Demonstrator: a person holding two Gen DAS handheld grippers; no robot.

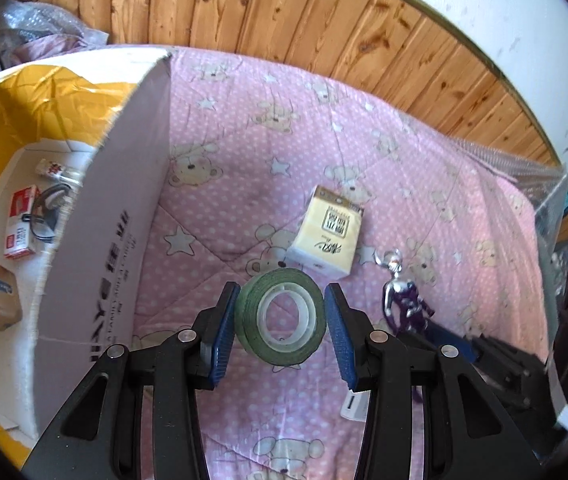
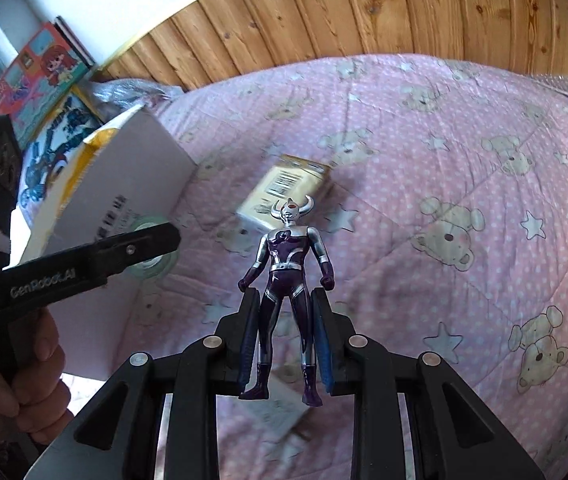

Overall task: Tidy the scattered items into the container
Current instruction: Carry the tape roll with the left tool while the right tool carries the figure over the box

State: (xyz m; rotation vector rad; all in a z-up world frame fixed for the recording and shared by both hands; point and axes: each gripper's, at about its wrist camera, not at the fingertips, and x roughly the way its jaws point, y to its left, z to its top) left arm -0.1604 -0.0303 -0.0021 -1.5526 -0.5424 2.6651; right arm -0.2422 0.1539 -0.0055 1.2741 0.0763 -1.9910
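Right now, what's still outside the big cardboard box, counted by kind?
green tape roll, held in the left claw: 1
toy figure, purple and silver, held in the right claw: 1
tissue pack, lying on the quilt: 1
small white item, partly hidden, kind unclear: 1
Total: 4
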